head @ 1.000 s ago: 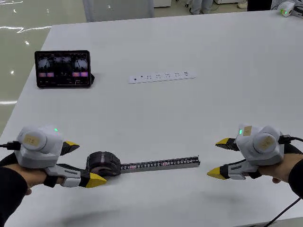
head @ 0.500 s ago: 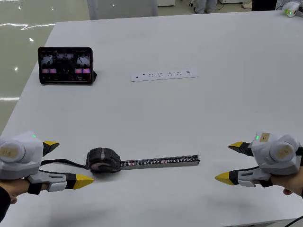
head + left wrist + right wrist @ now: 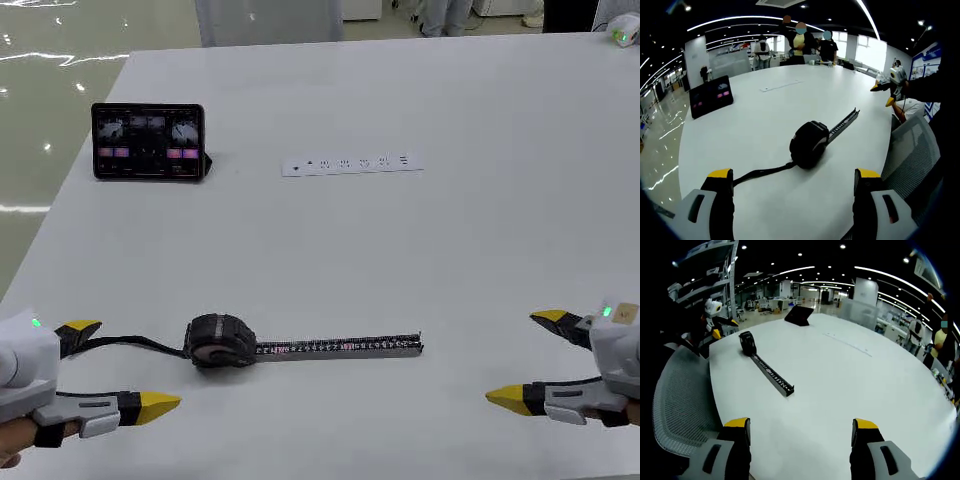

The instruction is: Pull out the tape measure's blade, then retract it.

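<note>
Tape measure: black round case (image 3: 218, 341) lay flat on the white worktop (image 3: 400, 250); blade (image 3: 340, 347) drawn out flat to the right of the case, end hook free.
Strap: dark cord (image 3: 130, 343) trailed left from the case.
Left gripper (image 3: 137, 364): left of the case, apart from it; jaws spread, holding nothing.
Right gripper (image 3: 512, 357): well right of the case, past the blade tip; jaws spread, empty.
Handling: probably a dense, hard case, best pinched across its flat sides; blade thin, springy and sharp-edged, best taken at the hook; likely to snap back.
Hard to make out: blade markings unreadable; lock button not discernible; strap's far end possibly touching a left jaw, could not tell; gripper bodies cut off in the head view.
</note>
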Action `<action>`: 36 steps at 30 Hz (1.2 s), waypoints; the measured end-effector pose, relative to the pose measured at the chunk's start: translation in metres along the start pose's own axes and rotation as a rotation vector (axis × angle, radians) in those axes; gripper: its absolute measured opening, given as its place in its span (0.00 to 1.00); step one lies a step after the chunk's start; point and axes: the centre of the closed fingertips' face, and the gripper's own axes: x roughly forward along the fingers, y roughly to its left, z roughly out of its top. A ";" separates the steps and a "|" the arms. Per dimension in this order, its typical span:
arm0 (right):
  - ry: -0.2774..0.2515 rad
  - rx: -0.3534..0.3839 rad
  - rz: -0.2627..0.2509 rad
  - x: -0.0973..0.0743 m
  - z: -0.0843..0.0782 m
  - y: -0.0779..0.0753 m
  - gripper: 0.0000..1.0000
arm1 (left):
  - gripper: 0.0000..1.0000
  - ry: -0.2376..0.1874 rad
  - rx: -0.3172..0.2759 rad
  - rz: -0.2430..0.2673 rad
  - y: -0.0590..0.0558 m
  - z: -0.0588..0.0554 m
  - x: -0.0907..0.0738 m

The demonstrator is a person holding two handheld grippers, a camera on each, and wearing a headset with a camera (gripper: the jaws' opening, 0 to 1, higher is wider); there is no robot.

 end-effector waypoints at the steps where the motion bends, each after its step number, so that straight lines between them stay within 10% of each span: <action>1: -0.005 0.002 -0.008 -0.001 -0.001 0.000 0.84 | 0.99 -0.004 0.003 0.009 0.001 0.000 -0.002; 26: -0.026 0.138 -0.012 -0.027 -0.023 0.002 0.99 | 0.99 -0.033 -0.004 0.028 0.005 -0.006 -0.021; 36: 0.012 0.071 -0.034 -0.033 -0.031 0.000 0.99 | 0.99 -0.019 0.020 0.036 0.013 -0.011 -0.024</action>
